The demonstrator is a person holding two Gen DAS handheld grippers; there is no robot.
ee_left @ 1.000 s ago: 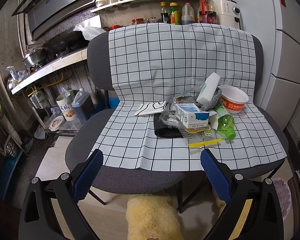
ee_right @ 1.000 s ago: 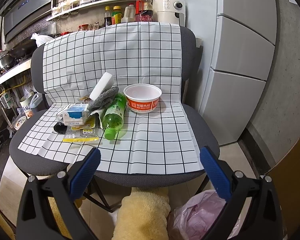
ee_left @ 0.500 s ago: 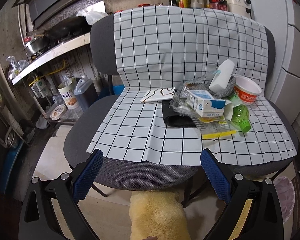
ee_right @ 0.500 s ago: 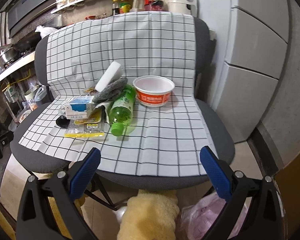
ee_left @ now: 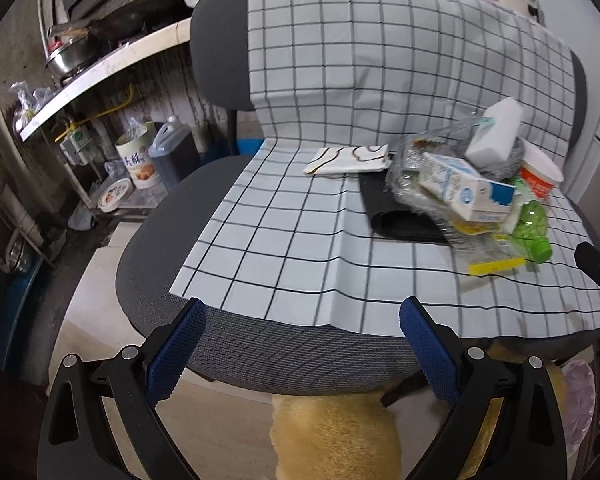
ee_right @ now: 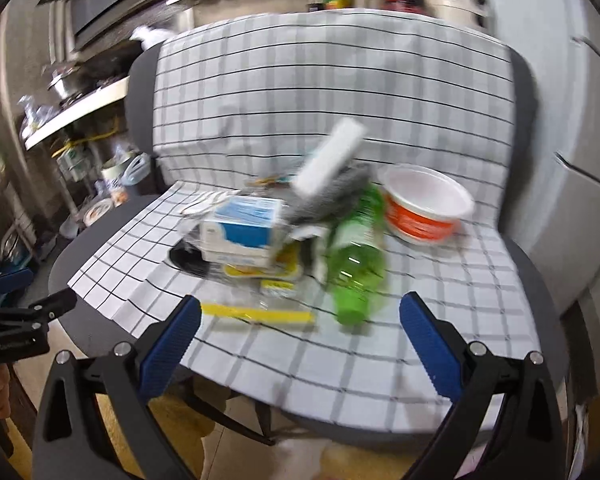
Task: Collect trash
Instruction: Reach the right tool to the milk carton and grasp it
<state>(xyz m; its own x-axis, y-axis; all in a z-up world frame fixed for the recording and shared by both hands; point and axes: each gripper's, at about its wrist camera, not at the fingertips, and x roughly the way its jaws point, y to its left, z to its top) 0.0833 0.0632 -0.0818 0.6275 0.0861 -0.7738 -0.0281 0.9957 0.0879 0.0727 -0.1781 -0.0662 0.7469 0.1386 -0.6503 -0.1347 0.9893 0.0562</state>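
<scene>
A pile of trash lies on a chair covered by a checked cloth. It holds a blue-and-white milk carton, a green plastic bottle, a red-and-white paper bowl, a white foam block, clear plastic wrap, a yellow strip and a black pouch. A patterned napkin lies apart at the left. My left gripper is open at the chair's front left edge. My right gripper is open just before the yellow strip and bottle.
A pink plastic bag sits on the floor at the right under the chair. A yellow furry thing is below the seat. Kitchen shelves and containers stand at the left, a fridge at the right.
Both grippers have moved forward toward the chair. The right gripper has come closer to the trash pile and its view is blurred by motion. Both stay open.
</scene>
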